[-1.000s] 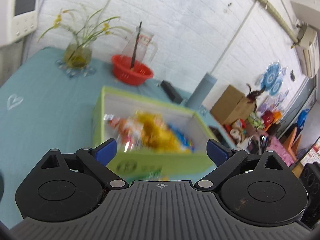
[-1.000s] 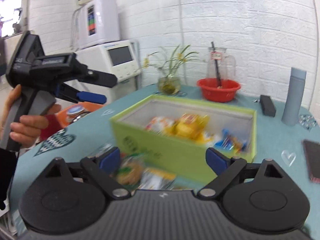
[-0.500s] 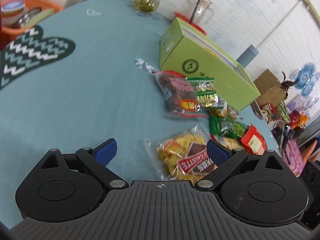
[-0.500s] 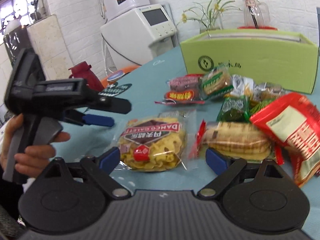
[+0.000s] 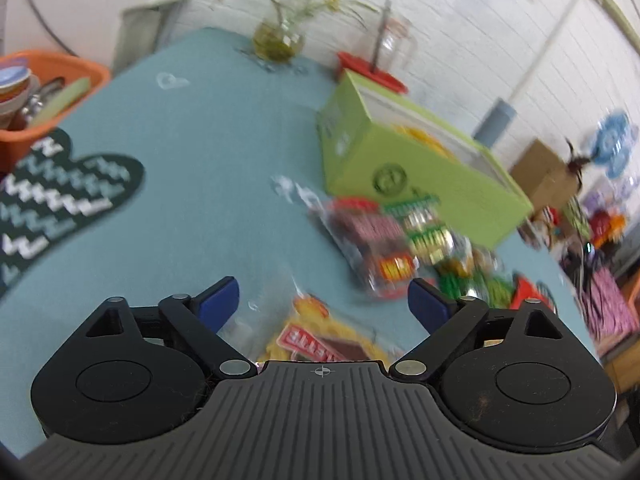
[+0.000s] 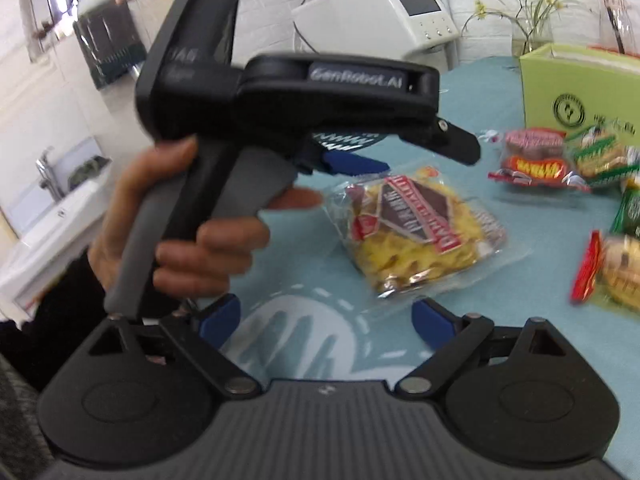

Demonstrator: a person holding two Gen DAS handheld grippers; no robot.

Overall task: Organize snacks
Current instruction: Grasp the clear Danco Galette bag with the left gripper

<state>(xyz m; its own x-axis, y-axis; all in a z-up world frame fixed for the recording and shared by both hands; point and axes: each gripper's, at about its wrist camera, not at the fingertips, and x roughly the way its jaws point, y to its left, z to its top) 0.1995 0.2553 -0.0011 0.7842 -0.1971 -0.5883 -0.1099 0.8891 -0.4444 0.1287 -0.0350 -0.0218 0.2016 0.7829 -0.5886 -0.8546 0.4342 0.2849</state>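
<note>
A clear bag of yellow snacks with a red and brown label [image 6: 416, 232] lies on the teal tablecloth; it also shows in the left wrist view [image 5: 320, 336]. My left gripper [image 5: 323, 300] is open, its blue fingertips [image 6: 352, 165] just above the bag's near end. My right gripper [image 6: 326, 316] is open and empty, short of the bag. More snack packets [image 5: 384, 248] lie in a heap beside the green box [image 5: 420, 172], which holds several snacks.
A flower vase [image 5: 276, 40], a red basket [image 5: 372, 76] and a grey bottle [image 5: 494, 120] stand behind the box. An orange basket [image 5: 44, 92] is off the table's left edge. A white machine [image 6: 400, 12] stands beyond the table.
Both grippers came down from over the box to the loose packets. The left gripper has moved over the yellow snack bag. The right has swung left toward it.
</note>
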